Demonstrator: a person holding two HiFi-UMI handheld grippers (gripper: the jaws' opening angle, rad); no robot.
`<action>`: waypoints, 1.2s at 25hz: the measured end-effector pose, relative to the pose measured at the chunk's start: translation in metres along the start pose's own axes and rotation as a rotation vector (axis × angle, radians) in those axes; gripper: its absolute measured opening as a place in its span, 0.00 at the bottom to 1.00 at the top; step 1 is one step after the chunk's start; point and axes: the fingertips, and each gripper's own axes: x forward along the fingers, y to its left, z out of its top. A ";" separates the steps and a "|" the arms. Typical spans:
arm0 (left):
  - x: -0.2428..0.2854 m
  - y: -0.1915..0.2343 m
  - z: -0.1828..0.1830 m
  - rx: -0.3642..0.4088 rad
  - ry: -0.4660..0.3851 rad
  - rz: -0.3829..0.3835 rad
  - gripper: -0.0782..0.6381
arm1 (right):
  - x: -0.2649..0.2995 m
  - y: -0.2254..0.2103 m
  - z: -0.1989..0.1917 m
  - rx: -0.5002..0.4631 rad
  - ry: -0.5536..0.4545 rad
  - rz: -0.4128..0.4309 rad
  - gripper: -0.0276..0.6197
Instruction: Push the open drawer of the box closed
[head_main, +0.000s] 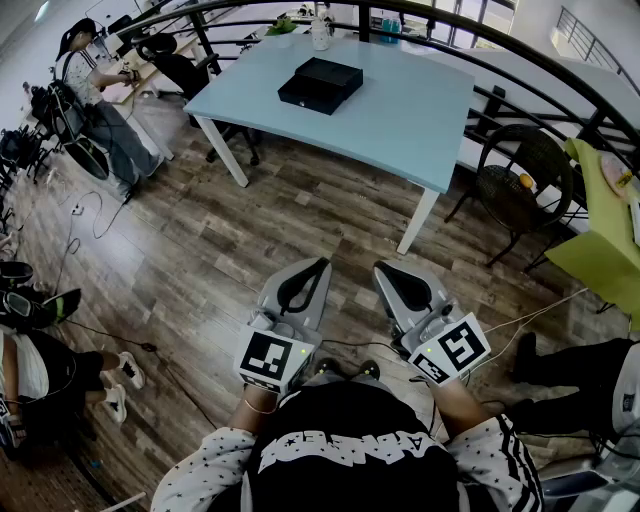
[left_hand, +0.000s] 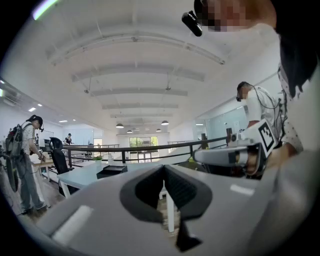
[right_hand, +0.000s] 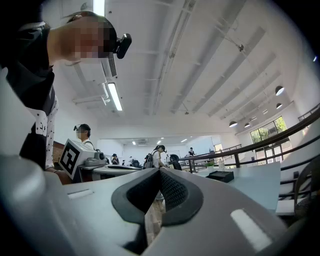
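Left gripper (head_main: 322, 266) and right gripper (head_main: 386, 269), two in all, are both clenched on nothing, side by side over the wooden floor (head_main: 250, 230). One black box (head_main: 320, 84) lies well ahead of them, untouched, its drawer too small to judge. It sits on the one pale-blue table (head_main: 420, 120), with one dark wicker chair (head_main: 520, 180) farther off to their right.
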 end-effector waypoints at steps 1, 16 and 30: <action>-0.001 -0.002 -0.002 0.000 0.002 0.003 0.11 | -0.002 0.000 -0.001 0.000 -0.001 0.002 0.04; 0.008 -0.019 0.003 -0.010 0.023 0.084 0.11 | -0.026 -0.026 0.010 0.044 -0.055 0.064 0.04; -0.018 -0.021 -0.004 -0.006 0.054 0.232 0.11 | -0.031 -0.033 0.000 0.071 -0.045 0.160 0.04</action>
